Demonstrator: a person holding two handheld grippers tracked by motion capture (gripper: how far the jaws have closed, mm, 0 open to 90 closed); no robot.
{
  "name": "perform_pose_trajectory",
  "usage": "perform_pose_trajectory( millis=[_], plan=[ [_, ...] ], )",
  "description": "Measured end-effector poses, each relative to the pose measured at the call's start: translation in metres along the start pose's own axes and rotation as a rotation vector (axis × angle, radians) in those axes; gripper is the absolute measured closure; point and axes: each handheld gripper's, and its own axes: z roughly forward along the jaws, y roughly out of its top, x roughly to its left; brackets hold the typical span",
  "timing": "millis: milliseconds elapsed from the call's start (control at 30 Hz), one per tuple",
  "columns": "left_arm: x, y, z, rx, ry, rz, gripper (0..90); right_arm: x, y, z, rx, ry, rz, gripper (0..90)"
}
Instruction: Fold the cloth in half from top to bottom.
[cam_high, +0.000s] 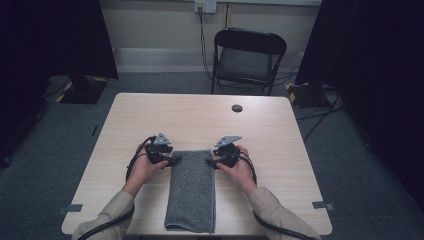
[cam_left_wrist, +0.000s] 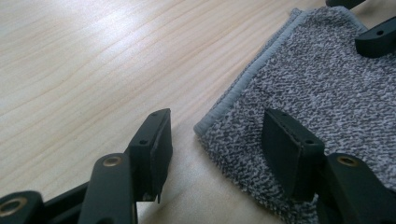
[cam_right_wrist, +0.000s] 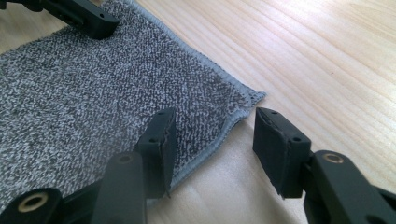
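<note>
The pale wood-grain surface (cam_high: 150, 115) takes up the middle of the high view, with dark carpet around it and a black folding chair (cam_high: 248, 55) standing beyond its far edge. A small dark round grommet (cam_high: 237, 108) sits in the surface near that far edge. On the near half lies a grey speckled towel (cam_high: 191, 190), folded into a long strip that runs from the middle of the surface to its near edge, where the end hangs slightly over. The person's sleeved forearms come in from below, one on each side of the towel. The left claw (cam_high: 172, 160) is at the towel's far left corner; in the left gripper view the left claw (cam_left_wrist: 215, 135) is spread open, one jaw over bare wood and the other over the towel's (cam_left_wrist: 317, 88) terry pile, the hemmed corner lying between them. The right claw (cam_high: 212, 162) is at the far right corner; in the right gripper view the right claw (cam_right_wrist: 212, 140) also gapes open, astride the towel's (cam_right_wrist: 93, 93) corner, with nothing clamped in it.
</note>
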Motion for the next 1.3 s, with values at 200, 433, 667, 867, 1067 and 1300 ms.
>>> perform_pose_trajectory(
  millis=[200,433,667,867,1067,1300],
  plan=[
    [-0.0037,0.0022,0.0002,0.011,0.003,0.012,47.9,0.0025,0.0018,-0.0009,0.017,0.009,-0.027,64.3],
    [-0.0046,0.0004,-0.0003,0.004,0.005,0.003,48.0,0.0047,0.0027,-0.0005,0.021,0.034,-0.018,77.2],
    [-0.0073,0.0028,-0.0006,0.019,0.000,-0.003,54.8,0.0051,0.0001,-0.0009,0.006,0.036,0.019,83.9],
    [-0.0085,0.0035,-0.0009,0.024,-0.007,-0.003,59.0,0.0047,-0.0001,-0.0007,0.004,0.039,0.043,86.2],
    [-0.0082,0.0063,-0.0018,0.034,0.007,0.003,58.1,0.0058,0.0015,-0.0008,0.015,0.034,0.033,86.0],
    [-0.0031,0.0058,-0.0066,0.018,0.019,-0.018,52.7,0.0022,0.0029,-0.0059,-0.040,0.007,0.045,69.6]
  ],
)
